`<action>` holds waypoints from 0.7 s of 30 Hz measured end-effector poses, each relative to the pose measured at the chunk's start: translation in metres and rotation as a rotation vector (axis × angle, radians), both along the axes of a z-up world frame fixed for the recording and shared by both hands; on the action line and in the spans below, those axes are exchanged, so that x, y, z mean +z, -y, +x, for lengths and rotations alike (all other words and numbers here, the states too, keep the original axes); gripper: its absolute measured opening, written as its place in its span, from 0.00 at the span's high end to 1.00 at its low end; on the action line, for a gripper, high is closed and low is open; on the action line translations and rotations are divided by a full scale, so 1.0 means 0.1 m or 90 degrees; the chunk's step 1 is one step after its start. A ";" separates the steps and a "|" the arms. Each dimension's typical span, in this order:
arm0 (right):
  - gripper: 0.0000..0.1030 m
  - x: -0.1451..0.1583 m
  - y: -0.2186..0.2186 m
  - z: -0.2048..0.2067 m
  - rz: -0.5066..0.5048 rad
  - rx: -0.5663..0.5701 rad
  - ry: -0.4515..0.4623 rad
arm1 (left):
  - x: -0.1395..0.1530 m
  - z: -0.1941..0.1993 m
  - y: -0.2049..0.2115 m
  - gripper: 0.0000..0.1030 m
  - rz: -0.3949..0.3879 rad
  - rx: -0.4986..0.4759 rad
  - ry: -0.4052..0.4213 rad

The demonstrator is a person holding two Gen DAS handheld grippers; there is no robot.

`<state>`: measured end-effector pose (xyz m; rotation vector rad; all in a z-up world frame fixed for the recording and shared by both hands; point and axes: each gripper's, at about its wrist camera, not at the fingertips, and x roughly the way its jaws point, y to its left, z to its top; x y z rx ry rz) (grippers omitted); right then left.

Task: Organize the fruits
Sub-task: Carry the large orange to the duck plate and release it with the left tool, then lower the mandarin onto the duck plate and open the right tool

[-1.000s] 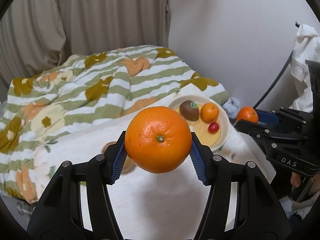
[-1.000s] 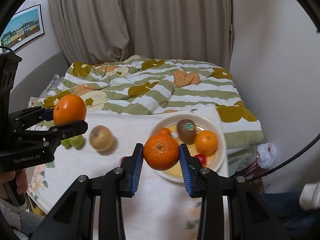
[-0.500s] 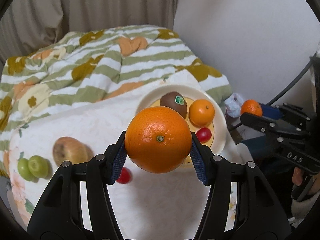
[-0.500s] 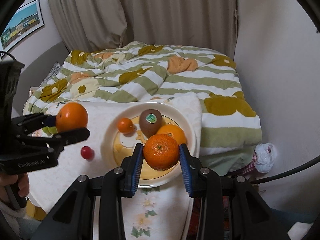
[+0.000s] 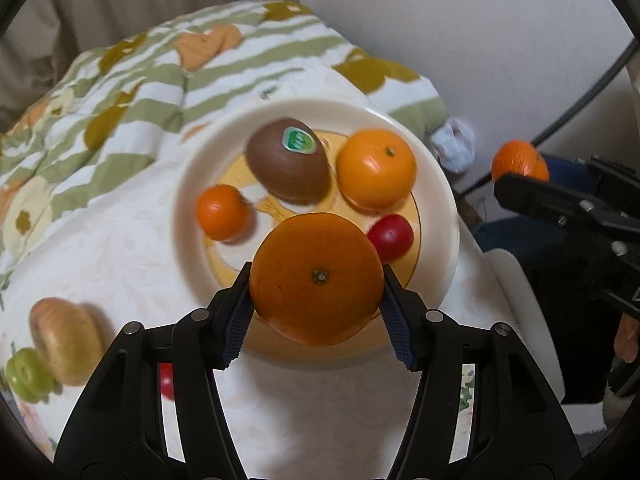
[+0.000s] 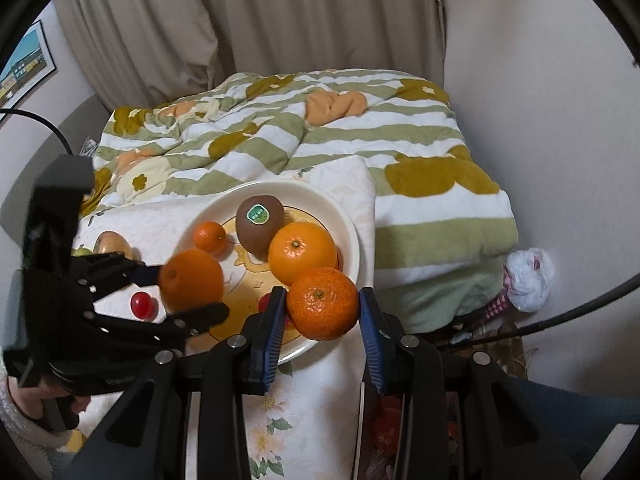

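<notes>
while both hover over the plate (image 5: 192, 184), left claw (image 5: 316, 300) clamped on orange (image 5: 316, 276), right claw (image 6: 322, 320) clamped on mandarin (image 6: 322, 304)

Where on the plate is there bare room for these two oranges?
On the plate, the bare patch is its middle and near rim, between the small mandarin and the cherry tomato. The far side is crowded: kiwi and orange touch.
</notes>
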<state>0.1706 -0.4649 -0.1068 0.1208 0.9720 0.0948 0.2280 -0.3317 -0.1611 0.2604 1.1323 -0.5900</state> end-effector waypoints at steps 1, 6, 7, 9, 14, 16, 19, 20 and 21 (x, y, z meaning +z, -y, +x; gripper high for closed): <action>0.68 0.00 0.01 0.00 0.001 -0.004 -0.001 | -0.02 0.00 0.02 0.36 0.002 -0.004 -0.004; 0.68 -0.01 0.05 -0.01 0.004 -0.022 -0.002 | -0.10 0.00 0.09 0.36 0.014 -0.023 -0.016; 0.68 -0.01 0.06 -0.01 0.004 -0.025 -0.002 | -0.10 0.00 0.09 0.36 0.013 -0.025 -0.017; 0.68 -0.01 0.07 -0.02 0.005 -0.030 -0.002 | -0.07 -0.01 0.07 0.26 0.007 -0.028 -0.012; 0.68 0.02 0.06 -0.03 0.006 -0.034 0.001 | 0.13 -0.04 -0.07 0.00 -0.020 -0.010 0.026; 0.68 0.03 0.05 -0.03 0.007 -0.031 0.003 | 0.18 -0.04 -0.14 0.00 -0.013 0.000 0.030; 0.68 0.04 0.03 -0.03 0.007 -0.023 0.007 | 0.26 -0.07 -0.26 0.00 -0.003 0.020 0.037; 0.68 0.05 0.01 -0.03 0.006 -0.018 0.007 | 0.29 -0.07 -0.30 0.00 -0.002 0.026 0.040; 0.68 0.05 0.00 -0.03 0.005 -0.014 0.007 | 0.33 -0.09 -0.36 0.00 -0.002 0.036 0.044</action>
